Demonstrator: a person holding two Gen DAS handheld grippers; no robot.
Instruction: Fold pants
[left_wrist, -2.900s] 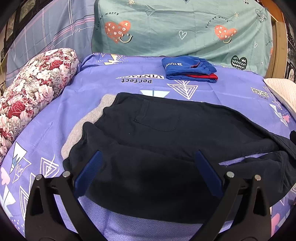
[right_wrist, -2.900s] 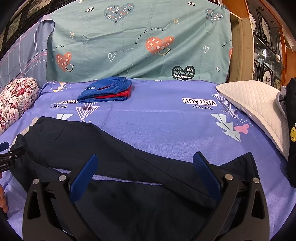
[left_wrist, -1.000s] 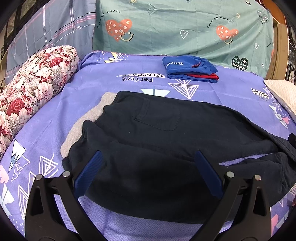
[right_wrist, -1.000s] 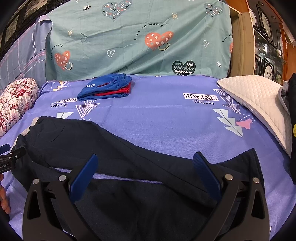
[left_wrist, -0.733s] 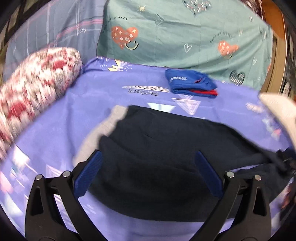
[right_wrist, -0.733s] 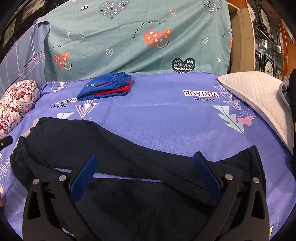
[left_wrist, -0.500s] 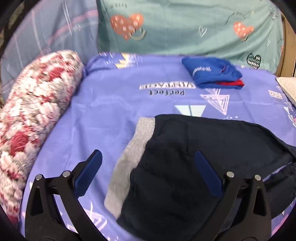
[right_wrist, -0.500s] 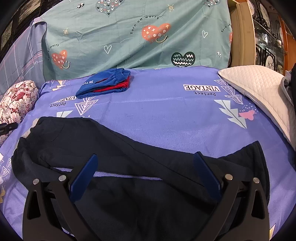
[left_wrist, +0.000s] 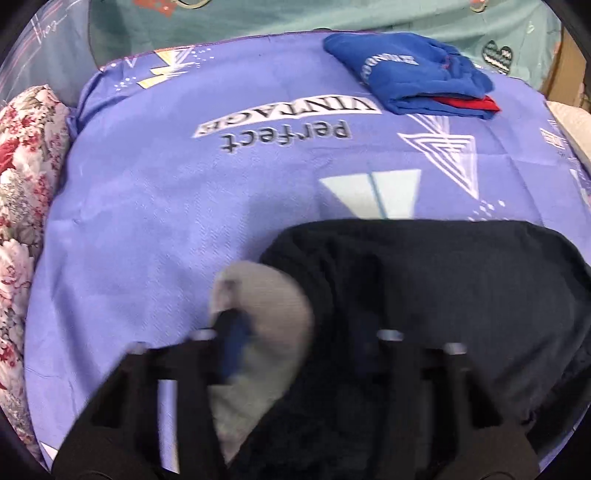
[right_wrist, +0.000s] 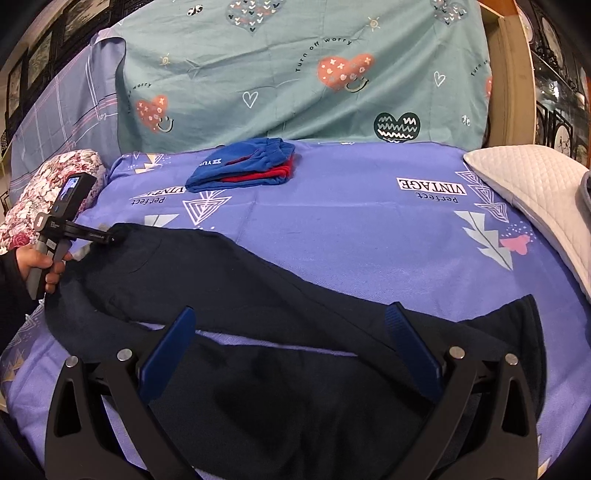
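Observation:
Dark navy pants (right_wrist: 229, 280) lie spread across the purple bed sheet (right_wrist: 351, 229), waist to the left, leg ends to the right. Their grey waistband (left_wrist: 266, 325) shows in the left wrist view. My left gripper (left_wrist: 295, 350) is blurred and sits over the waistband corner, jaws partly closed around the cloth; it also shows in the right wrist view (right_wrist: 114, 238) at the far waist corner. My right gripper (right_wrist: 291, 347) is open and empty, hovering over the near pant leg.
A folded blue and red garment (right_wrist: 243, 166) lies at the back of the bed. A floral bolster (right_wrist: 48, 192) is on the left, a white quilted pillow (right_wrist: 528, 184) on the right. A teal heart-print sheet (right_wrist: 295, 74) hangs behind.
My left gripper has moved left and forward down onto the waistband corner and its jaws have narrowed. The right gripper has stayed nearly still and open.

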